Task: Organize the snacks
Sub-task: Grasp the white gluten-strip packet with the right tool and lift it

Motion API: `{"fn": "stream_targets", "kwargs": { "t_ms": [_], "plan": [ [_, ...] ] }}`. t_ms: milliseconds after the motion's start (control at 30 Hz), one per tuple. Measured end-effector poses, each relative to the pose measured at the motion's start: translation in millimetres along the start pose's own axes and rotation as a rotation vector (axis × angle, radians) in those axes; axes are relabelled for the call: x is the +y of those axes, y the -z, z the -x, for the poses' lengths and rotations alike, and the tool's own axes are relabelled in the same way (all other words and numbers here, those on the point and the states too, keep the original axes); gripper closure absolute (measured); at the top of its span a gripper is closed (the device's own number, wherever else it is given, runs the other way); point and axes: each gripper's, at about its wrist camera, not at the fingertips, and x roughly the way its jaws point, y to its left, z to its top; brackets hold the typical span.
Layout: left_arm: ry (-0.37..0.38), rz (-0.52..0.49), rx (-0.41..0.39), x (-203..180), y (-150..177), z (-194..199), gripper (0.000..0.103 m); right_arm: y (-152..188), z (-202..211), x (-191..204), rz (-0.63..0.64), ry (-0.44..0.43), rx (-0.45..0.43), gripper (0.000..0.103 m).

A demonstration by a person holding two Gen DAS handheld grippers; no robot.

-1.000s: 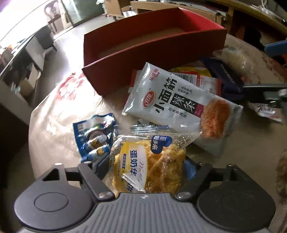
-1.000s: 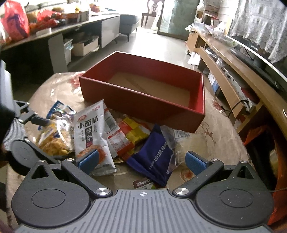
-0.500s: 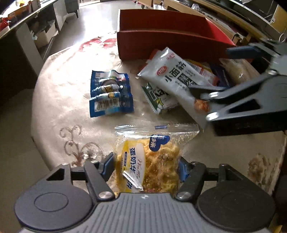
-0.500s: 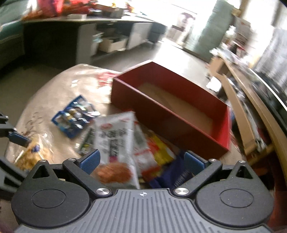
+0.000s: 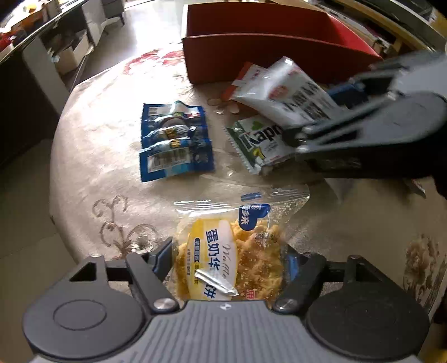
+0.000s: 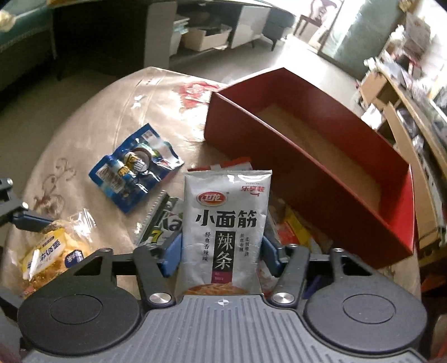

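My left gripper (image 5: 227, 258) is shut on a clear yellow waffle packet (image 5: 232, 251), held near the table's front edge; it also shows in the right wrist view (image 6: 50, 251). My right gripper (image 6: 222, 251) is shut on a silver spicy-strip packet (image 6: 225, 220), seen too in the left wrist view (image 5: 290, 92). The red box (image 6: 321, 159) stands open and empty behind it. A blue packet (image 5: 174, 141) and a green-white wafer packet (image 5: 259, 143) lie on the table.
Red and yellow packets (image 6: 293, 231) lie heaped against the box's near wall. The round table has a beige patterned cloth (image 5: 111, 173). A low cabinet (image 6: 223, 25) and shelves stand beyond the table.
My right gripper has closed on the silver packet and lifted its end. My left gripper has drawn back a little with the waffle packet.
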Motion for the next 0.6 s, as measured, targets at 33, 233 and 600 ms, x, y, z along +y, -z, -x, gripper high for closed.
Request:
{"fn": "stream_targets", "kwargs": {
  "t_ms": [33,233,600],
  "plan": [
    [0.006,0.016,0.002,0.3,0.3,0.1,0.03,2.4,3.3,-3.6,-0.019,-0.012,0.005,0.043],
    [0.0,0.059,-0.022,-5.0,2.1,7.4,0.032,18.2,15.7,-22.3,-0.105,-0.043,0.011,0.05],
    [0.021,0.118,-0.092,-12.2,-20.3,28.1,0.032,36.4,48.6,-52.0,-0.229,-0.077,-0.063,0.054]
  ]
}}
